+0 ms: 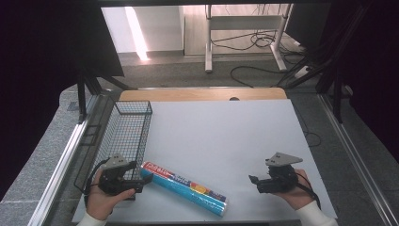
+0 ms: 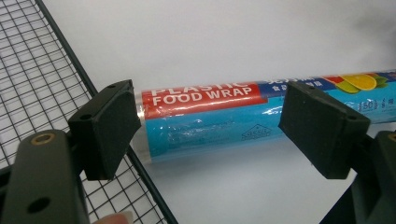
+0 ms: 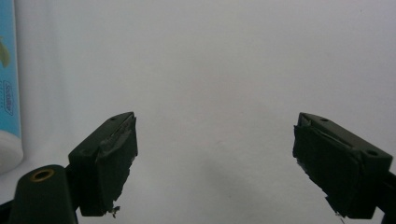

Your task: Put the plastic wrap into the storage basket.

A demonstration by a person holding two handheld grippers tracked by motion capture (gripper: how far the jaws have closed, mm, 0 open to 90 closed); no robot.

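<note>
Roll of food wrap point(image 1: 186, 187): long smooth cylinder in glossy clear film, red band printed "PLASTIC FOOD WRAP" at 1 end, blue along the body, fruit picture farther down. Lying flat and diagonal on the tabletop point(image 1: 226, 136), near its front edge, red end just beside the wire basket point(image 1: 126, 134).

Left claw point(image 1: 139, 181): matte black, blocky pads, jaws apart, at the roll's red end, not yet closed on it; in the left gripper view 1 pad point(image 2: 108, 128) over the basket's rim, the other pad point(image 2: 322, 126) in front of the blue body.

Right claw point(image 1: 254, 183): jaws wide apart, holding nothing, well apart from the roll; pads point(image 3: 109, 161) wrapped in wrinkled black tape with frayed edges.

Basket: thin black wire mesh, rectangular, open-topped, along the left edge.

Tabletop: plain white, matte, with a wooden strip at the far edge. Beyond: grey carpeted floor, loose black cables point(image 1: 256, 40), white legs of a desk point(image 1: 244, 28), dark curtains at both sides.
</note>
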